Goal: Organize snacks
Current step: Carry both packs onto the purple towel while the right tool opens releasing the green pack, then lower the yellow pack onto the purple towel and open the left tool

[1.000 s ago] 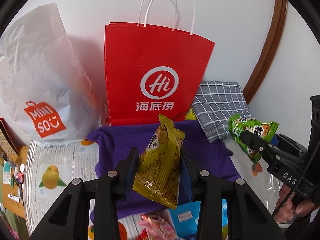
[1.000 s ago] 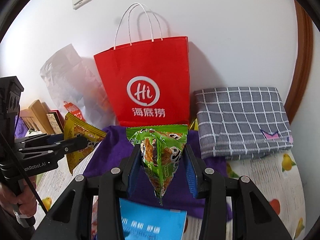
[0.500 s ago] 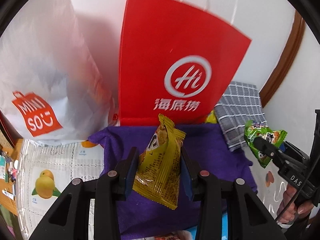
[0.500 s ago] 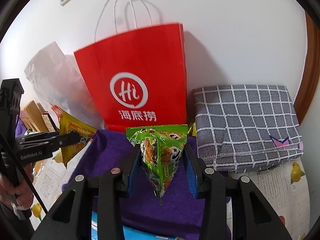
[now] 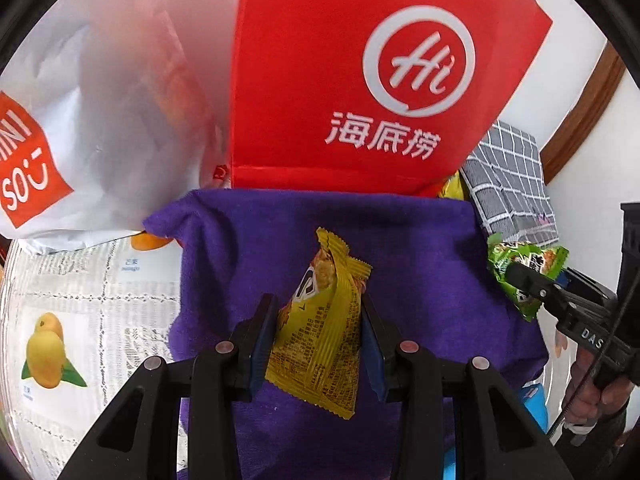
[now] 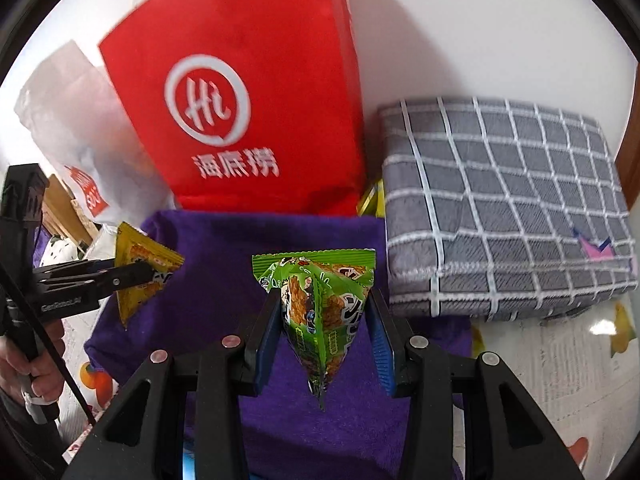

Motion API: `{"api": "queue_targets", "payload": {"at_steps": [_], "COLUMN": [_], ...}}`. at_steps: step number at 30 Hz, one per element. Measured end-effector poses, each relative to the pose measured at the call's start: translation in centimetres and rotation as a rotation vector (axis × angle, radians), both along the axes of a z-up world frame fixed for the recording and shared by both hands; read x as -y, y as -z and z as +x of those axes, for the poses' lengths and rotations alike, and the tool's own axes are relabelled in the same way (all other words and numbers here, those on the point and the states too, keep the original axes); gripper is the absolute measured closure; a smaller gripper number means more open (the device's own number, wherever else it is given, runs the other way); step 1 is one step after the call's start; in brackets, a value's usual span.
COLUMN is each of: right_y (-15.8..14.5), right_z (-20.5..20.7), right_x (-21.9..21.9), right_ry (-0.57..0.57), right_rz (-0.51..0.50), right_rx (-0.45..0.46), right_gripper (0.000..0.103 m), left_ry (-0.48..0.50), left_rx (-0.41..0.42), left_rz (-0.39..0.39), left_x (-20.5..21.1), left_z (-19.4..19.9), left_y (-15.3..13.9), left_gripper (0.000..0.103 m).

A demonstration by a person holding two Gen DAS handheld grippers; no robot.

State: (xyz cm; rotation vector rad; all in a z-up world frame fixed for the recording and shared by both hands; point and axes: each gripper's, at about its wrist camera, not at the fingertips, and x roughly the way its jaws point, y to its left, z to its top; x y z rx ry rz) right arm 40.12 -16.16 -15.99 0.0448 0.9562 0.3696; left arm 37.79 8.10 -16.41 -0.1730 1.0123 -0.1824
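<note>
Lettering stands out first: the red paper bag (image 5: 360, 80) against the wall carries a white "Hi" roundel over three Chinese characters, and the white plastic bag (image 5: 100, 112) beside it shows an orange patch reading "SO", its upper line cut off at the frame edge. The left gripper (image 5: 318, 332) is clamped on a yellow snack packet (image 5: 320, 336), held above the purple cloth (image 5: 248, 248); its small print is too fine to read. The right gripper (image 6: 324, 332) is closed on a green snack packet (image 6: 324, 312), also over the cloth; its writing is crumpled and unclear. A grey checked cloth (image 6: 500, 208) lies folded to the right. Something yellow (image 6: 370, 200) shows between it and the red bag, mostly hidden.
</note>
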Motion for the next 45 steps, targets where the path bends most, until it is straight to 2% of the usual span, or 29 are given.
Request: {"api": "queue_targets", "payload": {"at_steps": [18, 26, 28, 29, 31, 33, 34, 39, 45], "right_y": [1.9, 2.5, 2.5, 2.5, 2.2, 1.7, 1.5, 0.3, -1.0], "right_z": [0.5, 0.7, 0.7, 0.7, 0.5, 0.3, 0.2, -0.4, -1.3], "right_x": [-1.3, -1.6, -1.7, -1.7, -1.7, -1.7, -1.7, -1.8, -2.5], "right_ry": [-0.015, -0.021, -0.023, -0.024, -0.025, -0.027, -0.027, -0.03, -0.023], "right_rz": [-0.056, -0.05, -0.045, -0.04, -0.03, -0.023, -0.021, -0.013, -0.038], "right_rx": [-0.062, -0.086, -0.09, -0.089, -0.079, -0.066, -0.061, -0.029, 0.015], "right_gripper": [0.062, 0.061, 0.057, 0.051, 0.041, 0.033, 0.031, 0.026, 0.025], "left_ry": [-0.005, -0.004, -0.003, 0.0, 0.01, 0.016, 0.016, 0.03, 0.028], "left_rx": [-0.058, -0.072, -0.072, -0.072, -0.073, -0.063, -0.052, -0.002, 0.021], "left_rz": [-0.001, -0.01, -0.012, -0.013, -0.019, -0.017, -0.009, 0.031, 0.042], "left_x": [1.0, 1.0, 1.1, 1.2, 1.3, 1.6, 1.7, 2.6, 2.9], "left_z": [0.6, 0.7, 0.7, 0.7, 0.7, 0.6, 0.6, 0.0, -0.3], "left_y": [1.8, 2.1, 2.1, 2.0, 1.9, 1.6, 1.4, 0.2, -0.8], "left_gripper": [0.065, 0.065, 0.065, 0.065, 0.061, 0.039, 0.035, 0.027, 0.027]}}
